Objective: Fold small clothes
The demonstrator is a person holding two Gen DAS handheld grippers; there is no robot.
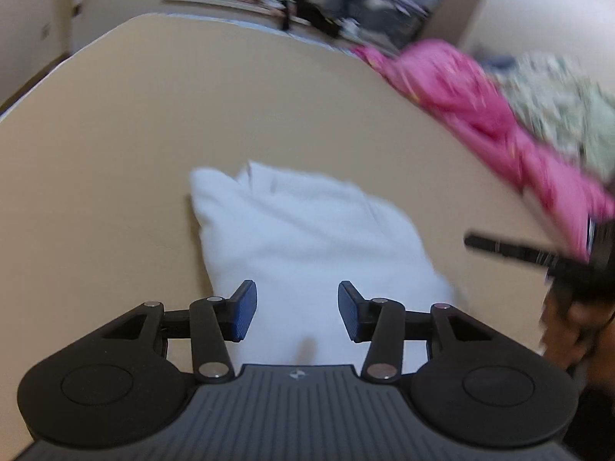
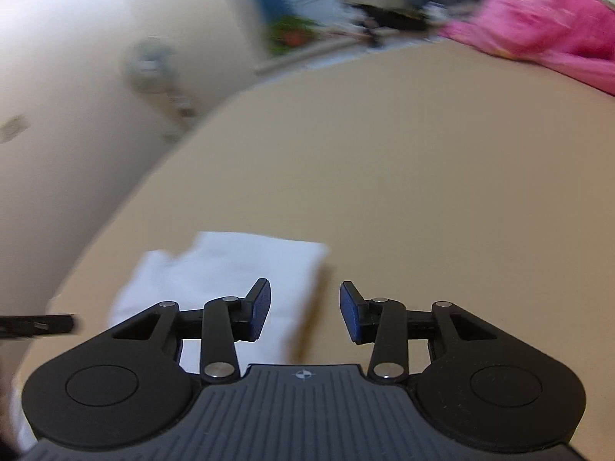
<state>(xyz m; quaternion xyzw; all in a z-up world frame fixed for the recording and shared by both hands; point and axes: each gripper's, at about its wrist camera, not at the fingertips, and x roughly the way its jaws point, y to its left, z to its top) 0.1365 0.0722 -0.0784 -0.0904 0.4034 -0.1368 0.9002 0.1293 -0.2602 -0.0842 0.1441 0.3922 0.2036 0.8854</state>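
**Both grippers empty above the white cloth**

We see the white cloth (image 1: 307, 238) lying folded on the tan table (image 1: 153, 134). Our left gripper (image 1: 295, 309) hangs over its near edge, fingers spread, pinching nothing. Our right gripper (image 2: 305, 309) is likewise spread and empty, the cloth at its 10 o'clock. A pink garment (image 1: 480, 103) lies at the table's 2 o'clock, well apart.

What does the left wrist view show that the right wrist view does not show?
Only the left wrist view: a pale patterned cloth behind the pink one, and the whole white garment.

Only the right wrist view: the bare surface right of the garment.

Both: the folded white garment, the pink cloth, open tongs holding nothing.
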